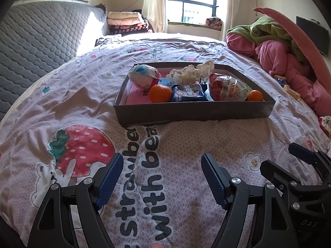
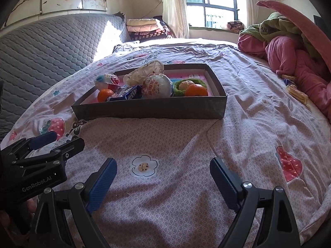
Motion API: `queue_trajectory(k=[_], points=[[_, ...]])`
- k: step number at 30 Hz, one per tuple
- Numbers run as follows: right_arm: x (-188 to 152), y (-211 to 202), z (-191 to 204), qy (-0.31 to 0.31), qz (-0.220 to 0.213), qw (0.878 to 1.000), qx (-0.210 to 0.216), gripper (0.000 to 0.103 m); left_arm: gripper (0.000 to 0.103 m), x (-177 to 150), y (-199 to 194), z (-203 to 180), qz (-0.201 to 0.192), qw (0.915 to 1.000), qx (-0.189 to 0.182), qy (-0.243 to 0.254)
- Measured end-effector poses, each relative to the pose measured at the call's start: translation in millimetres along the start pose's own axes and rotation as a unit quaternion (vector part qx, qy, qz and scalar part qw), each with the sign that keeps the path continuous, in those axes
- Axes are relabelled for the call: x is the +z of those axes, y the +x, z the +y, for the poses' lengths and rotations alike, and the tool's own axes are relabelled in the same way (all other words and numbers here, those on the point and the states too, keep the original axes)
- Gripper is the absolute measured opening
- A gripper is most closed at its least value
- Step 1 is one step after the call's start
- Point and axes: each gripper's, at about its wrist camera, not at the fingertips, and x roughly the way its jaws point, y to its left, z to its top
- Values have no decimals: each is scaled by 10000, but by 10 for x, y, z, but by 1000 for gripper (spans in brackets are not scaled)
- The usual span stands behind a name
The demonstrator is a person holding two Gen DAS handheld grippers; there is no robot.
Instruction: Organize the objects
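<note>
A shallow dark box (image 1: pixel 194 111) (image 2: pixel 149 108) with a pink floor sits on the bedspread ahead of both grippers. Inside lie two oranges (image 1: pixel 160 93) (image 2: pixel 196 90), a dark blue snack packet (image 1: pixel 189 93) (image 2: pixel 126 94), two wrapped egg-shaped toys (image 1: pixel 226 88) (image 2: pixel 158 86), a crumpled white bag (image 1: pixel 192 71) (image 2: pixel 144 72) and a green fuzzy ring (image 2: pixel 180 86) holding a pale round item. My left gripper (image 1: pixel 162 165) hangs open over the printed quilt, short of the box. My right gripper (image 2: pixel 163 169) is open too, nothing between its fingers.
Yellow snack packets (image 2: pixel 295 92) (image 1: pixel 290 91) lie at the right by a heap of pink and green bedding (image 2: pixel 289 47). A grey quilted headboard (image 1: pixel 37 47) lines the left. Folded blankets (image 2: pixel 144 29) stack near the window. Each gripper shows in the other's view.
</note>
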Motion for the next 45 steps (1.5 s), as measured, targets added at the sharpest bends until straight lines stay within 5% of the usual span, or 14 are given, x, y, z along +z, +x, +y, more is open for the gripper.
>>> queue_trajectory(k=[45], points=[[-21, 61, -31, 45, 105, 9999, -43, 91, 79, -25, 65, -17, 97, 9999, 20, 61]])
